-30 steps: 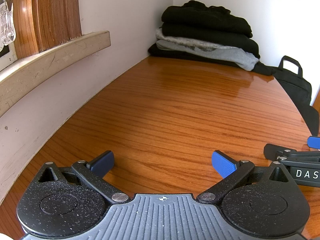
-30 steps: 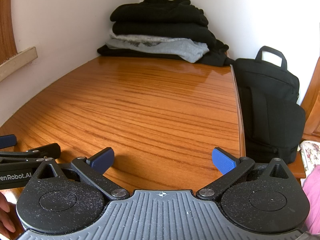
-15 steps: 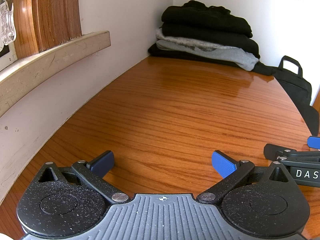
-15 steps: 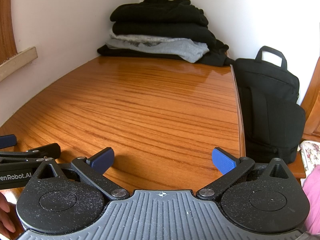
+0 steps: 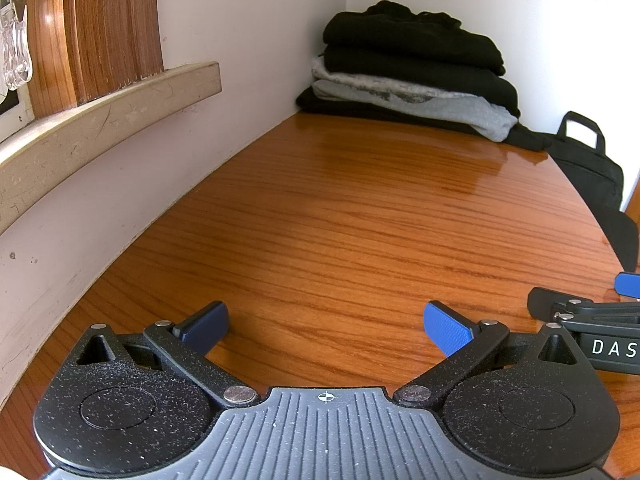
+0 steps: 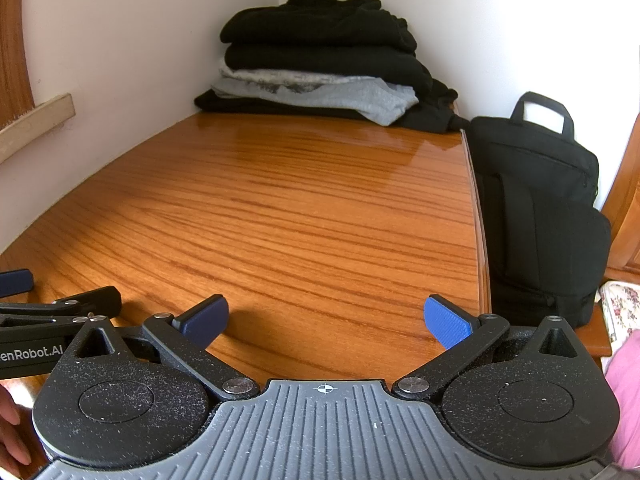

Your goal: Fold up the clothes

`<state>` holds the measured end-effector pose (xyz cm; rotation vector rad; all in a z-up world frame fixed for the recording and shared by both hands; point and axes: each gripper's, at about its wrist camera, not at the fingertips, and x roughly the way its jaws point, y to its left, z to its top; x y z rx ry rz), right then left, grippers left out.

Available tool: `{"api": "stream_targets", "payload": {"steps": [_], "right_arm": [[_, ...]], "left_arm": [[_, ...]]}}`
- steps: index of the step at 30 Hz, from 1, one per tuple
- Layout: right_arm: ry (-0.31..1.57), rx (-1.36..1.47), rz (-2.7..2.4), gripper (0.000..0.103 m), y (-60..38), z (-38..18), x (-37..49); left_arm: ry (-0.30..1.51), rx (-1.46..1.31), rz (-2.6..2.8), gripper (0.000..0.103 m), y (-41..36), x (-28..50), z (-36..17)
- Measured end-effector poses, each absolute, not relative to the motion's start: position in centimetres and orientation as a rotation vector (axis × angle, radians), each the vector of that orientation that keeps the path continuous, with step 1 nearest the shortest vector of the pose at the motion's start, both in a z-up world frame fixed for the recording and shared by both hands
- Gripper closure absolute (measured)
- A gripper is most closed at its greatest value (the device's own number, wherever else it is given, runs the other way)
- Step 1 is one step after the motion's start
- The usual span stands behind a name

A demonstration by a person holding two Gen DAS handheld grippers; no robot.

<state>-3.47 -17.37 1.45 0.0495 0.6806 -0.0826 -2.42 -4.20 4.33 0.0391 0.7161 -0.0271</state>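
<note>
In the left wrist view, the left gripper [image 5: 326,326] is seen low over the near end of the wooden table [image 5: 360,208], with its blue pads [image 5: 448,328] spread wide and nothing held between them. The stack of clothes [image 5: 408,72] is located at the far end of the table, pushed into the corner where the two walls meet, well apart from the gripper. Black garments are laid above and below a grey garment [image 5: 420,102]. The long axis of the stack is judged to run left to right along the far wall, with its folded edges turned toward the near side. In the right wrist view, the right gripper [image 6: 326,322] is likewise shown fully opened and empty, just beside the left unit. The same stack [image 6: 320,60] is seen far ahead, and a black bag [image 6: 536,208] stands off the right table edge. No unfolded garment is visible on the table, so folding is judged either complete or not yet resumed; which applies cannot be told.
</note>
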Motion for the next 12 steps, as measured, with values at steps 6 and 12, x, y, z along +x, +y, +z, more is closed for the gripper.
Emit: {"api": "stream_targets", "payload": {"steps": [6, 12], "right_arm": [[0.680, 0.049, -0.082, 0.000, -17.42, 1.39, -3.45], [0.680, 0.050, -0.083, 0.000, -17.44, 1.37, -3.45]], "left_arm": [[0.716, 0.039, -0.027, 0.000, -4.21, -2.41, 4.32], [0.716, 0.039, -0.027, 0.000, -4.21, -2.42, 4.32]]}}
